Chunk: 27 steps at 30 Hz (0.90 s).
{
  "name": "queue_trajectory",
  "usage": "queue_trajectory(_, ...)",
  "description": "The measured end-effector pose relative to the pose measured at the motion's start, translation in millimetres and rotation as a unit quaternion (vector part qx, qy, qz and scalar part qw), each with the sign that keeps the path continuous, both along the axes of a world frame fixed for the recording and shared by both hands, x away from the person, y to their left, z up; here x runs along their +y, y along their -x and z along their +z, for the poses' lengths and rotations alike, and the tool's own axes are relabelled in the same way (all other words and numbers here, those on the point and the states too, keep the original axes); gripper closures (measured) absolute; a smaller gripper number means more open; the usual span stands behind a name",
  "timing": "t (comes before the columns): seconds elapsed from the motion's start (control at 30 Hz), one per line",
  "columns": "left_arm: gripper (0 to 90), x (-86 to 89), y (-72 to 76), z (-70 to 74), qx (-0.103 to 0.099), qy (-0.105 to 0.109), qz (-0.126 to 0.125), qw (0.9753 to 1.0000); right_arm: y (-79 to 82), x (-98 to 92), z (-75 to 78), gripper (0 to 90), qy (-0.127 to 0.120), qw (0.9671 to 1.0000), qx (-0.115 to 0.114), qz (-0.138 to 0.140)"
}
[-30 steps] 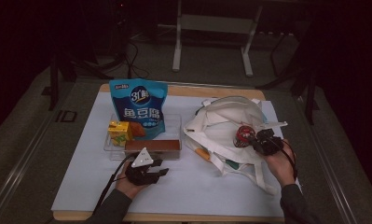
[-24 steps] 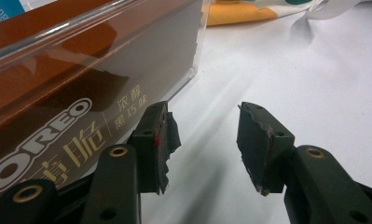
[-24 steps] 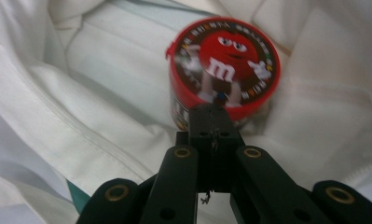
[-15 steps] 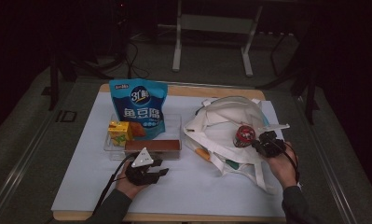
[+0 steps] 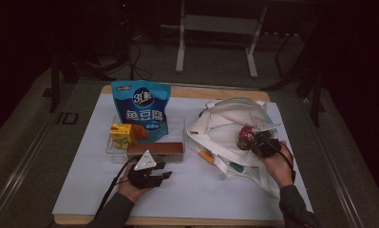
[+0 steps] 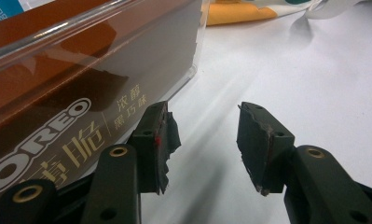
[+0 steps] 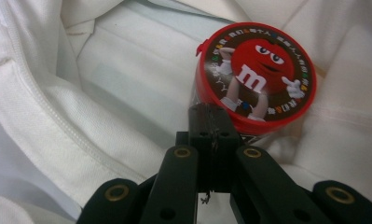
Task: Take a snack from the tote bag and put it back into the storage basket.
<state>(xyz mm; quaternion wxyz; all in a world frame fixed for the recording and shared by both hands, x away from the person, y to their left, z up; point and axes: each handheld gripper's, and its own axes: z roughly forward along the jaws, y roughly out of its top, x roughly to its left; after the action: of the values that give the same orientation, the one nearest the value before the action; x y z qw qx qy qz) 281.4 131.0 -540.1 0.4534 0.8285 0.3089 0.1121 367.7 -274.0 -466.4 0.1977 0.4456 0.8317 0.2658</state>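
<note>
A red M&M's tub is over a white tote bag at the table's right, its lid turned toward the right gripper view. My right gripper is shut, its tips pinched at the tub's lower rim. Near the front left my left gripper rests open on the white table cover, nothing between its fingers. Just beside its left jaw is a clear tray holding a brown Oreo box.
The tray also holds a small yellow box, and a tall blue snack bag stands at its back. An orange item lies at the tote bag's near-left edge. A metal stand is beyond the table.
The right gripper and the tub have edged slightly left over the bag. The left gripper has stayed put and open.
</note>
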Motion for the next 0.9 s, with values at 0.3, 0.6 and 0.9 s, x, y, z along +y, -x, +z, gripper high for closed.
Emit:
queue_trajectory(0.3, 53.5, -0.2, -0.2, -0.1, 0.001, -0.001, 0.001, 1.0000, 4.3, -14.0, 1.4, 90.0, -0.001, 0.9999, 0.001, -0.011)
queue_trajectory(0.6, 53.5, -0.1, -0.3, -0.1, 0.001, 0.000, 0.000, 1.0000, -1.1, -9.9, 2.8, 90.0, 0.002, 0.9999, 0.001, -0.014)
queue_trajectory(0.9, 53.5, -0.2, -0.3, -0.1, 0.001, -0.001, 0.001, 1.0000, -6.3, -4.5, 5.3, 85.2, -0.001, 1.0000, 0.003, -0.006)
